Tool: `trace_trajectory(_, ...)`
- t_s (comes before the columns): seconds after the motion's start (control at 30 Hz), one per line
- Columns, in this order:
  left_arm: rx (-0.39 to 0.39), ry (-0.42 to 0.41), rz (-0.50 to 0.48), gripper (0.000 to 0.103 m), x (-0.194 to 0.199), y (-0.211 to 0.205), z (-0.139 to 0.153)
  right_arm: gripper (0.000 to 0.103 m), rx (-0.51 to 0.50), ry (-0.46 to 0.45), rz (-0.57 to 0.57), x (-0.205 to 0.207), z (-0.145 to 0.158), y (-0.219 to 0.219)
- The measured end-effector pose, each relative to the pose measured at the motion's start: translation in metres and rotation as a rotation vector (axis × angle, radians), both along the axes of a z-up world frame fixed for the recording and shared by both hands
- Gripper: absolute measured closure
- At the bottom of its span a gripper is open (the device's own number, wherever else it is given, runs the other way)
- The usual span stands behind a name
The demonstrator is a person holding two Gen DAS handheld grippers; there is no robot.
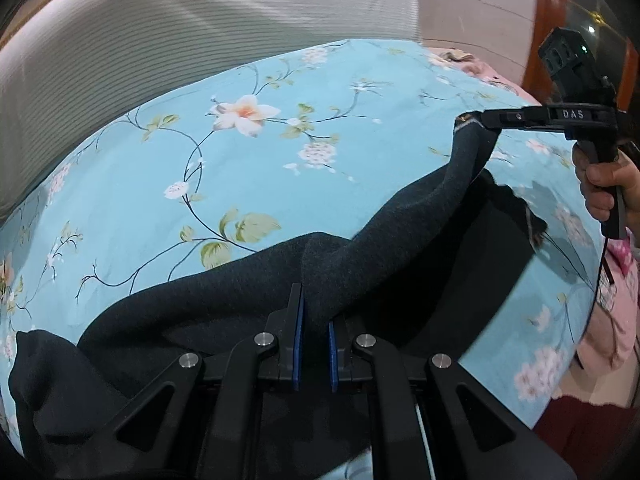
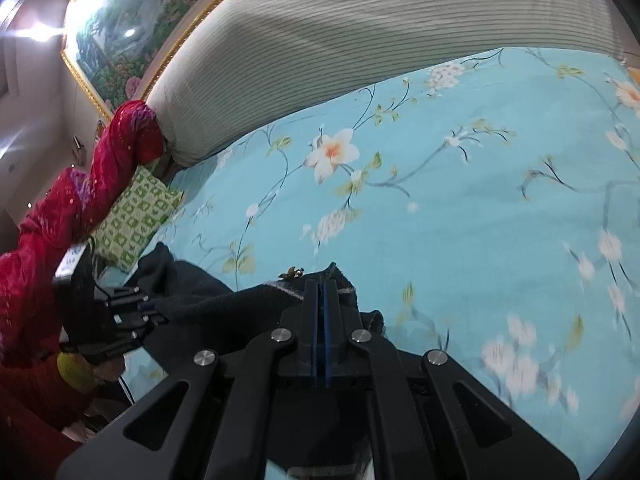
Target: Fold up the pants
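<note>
While I look along both tools, I log this, left to right:
Left hand-held gripper (image 1: 314,322): I see its blue pads (image 1: 297,332) clamped on a thick fold of the dark pants (image 1: 360,256), low in the left wrist view.
Pants: I see them on the bed (image 1: 200,168), one edge lifted and strung between my two tools, the rest heaped at lower left.
Right hand-held gripper (image 2: 321,300): I see it pinched tight on a hem corner of the pants, raised off the bedspread.
Hand (image 1: 608,188): I see it wrapped around the right tool's handle.
Bed: I see a blue floral cover, with a ribbed cream pillow (image 2: 360,40) at its head.
Sleeve (image 2: 60,208): I see red, at the far left of the right wrist view.
</note>
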State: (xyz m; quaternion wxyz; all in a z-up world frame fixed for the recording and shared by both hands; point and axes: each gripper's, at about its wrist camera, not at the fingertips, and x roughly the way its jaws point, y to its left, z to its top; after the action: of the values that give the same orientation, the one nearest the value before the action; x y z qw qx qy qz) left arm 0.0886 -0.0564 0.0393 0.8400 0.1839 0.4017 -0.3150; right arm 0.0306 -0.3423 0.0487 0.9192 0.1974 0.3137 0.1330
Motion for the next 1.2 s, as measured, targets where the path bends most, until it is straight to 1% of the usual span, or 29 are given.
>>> trace_trajectory(0.1, 0.015, -0.029, -0.023, 0.095, -0.014, 0.000, 0.000, 0.100, -0.020, -0.022, -0.019, -0.026, -0.002, 0.007)
trace_trajectory(0.17, 0.019, -0.030, -0.039, 0.095, -0.021, 0.001, -0.003, 0.100, -0.027, -0.023, -0.030, -0.037, -0.005, 0.010)
trace_trajectory(0.23, 0.031, -0.028, -0.049, 0.094, -0.024, -0.001, -0.010, 0.100, -0.028, -0.016, -0.048, -0.045, -0.013, 0.012)
trace_trajectory(0.33, 0.066, -0.025, -0.059, 0.093, -0.031, -0.007, -0.024, 0.100, -0.019, 0.015, -0.075, -0.055, -0.031, 0.012)
trace_trajectory(0.4, 0.076, -0.021, -0.061, 0.092, -0.035, -0.008, -0.030, 0.100, -0.017, 0.035, -0.088, -0.060, -0.041, 0.013)
trace_trajectory(0.57, 0.074, 0.016, -0.042, 0.088, -0.040, -0.004, -0.043, 0.100, -0.062, 0.090, -0.118, -0.066, -0.057, 0.021)
trace_trajectory(0.67, 0.051, 0.023, -0.033, 0.082, -0.046, 0.001, -0.041, 0.100, -0.099, 0.096, -0.137, -0.073, -0.057, 0.026)
trace_trajectory(0.77, 0.033, 0.035, -0.021, 0.074, -0.052, 0.006, -0.041, 0.100, -0.121, 0.102, -0.159, -0.082, -0.056, 0.027)
trace_trajectory(0.83, 0.020, 0.044, -0.009, 0.061, -0.056, 0.009, -0.040, 0.100, -0.145, 0.118, -0.185, -0.086, -0.057, 0.026)
trace_trajectory(0.87, 0.009, 0.045, 0.001, 0.058, -0.058, 0.012, -0.038, 0.100, -0.154, 0.129, -0.201, -0.088, -0.057, 0.025)
trace_trajectory(0.93, -0.014, 0.046, 0.038, 0.041, -0.063, 0.023, -0.032, 0.100, -0.110, 0.120, -0.218, -0.097, -0.053, 0.023)
trace_trajectory(1.0, -0.044, 0.054, 0.086, 0.037, -0.064, 0.036, -0.027, 0.094, -0.079, 0.091, -0.232, -0.104, -0.045, 0.022)
trace_trajectory(1.03, -0.053, 0.059, 0.108, 0.032, -0.063, 0.041, -0.025, 0.078, -0.080, 0.075, -0.235, -0.107, -0.042, 0.025)
trace_trajectory(1.07, -0.067, 0.067, 0.157, 0.029, -0.061, 0.051, -0.022, 0.051, -0.081, 0.055, -0.239, -0.110, -0.036, 0.030)
trace_trajectory(1.1, -0.080, 0.072, 0.195, 0.026, -0.059, 0.059, -0.020, 0.041, -0.080, 0.038, -0.240, -0.111, -0.032, 0.035)
trace_trajectory(1.13, -0.101, 0.082, 0.254, 0.026, -0.055, 0.073, -0.017, 0.032, -0.075, 0.010, -0.227, -0.112, -0.028, 0.043)
trace_trajectory(1.17, -0.111, 0.088, 0.293, 0.026, -0.052, 0.081, -0.015, 0.032, -0.074, -0.017, -0.197, -0.110, -0.024, 0.052)
trace_trajectory(1.2, -0.116, 0.093, 0.333, 0.026, -0.049, 0.090, -0.013, 0.032, -0.078, -0.024, -0.166, -0.106, -0.022, 0.062)
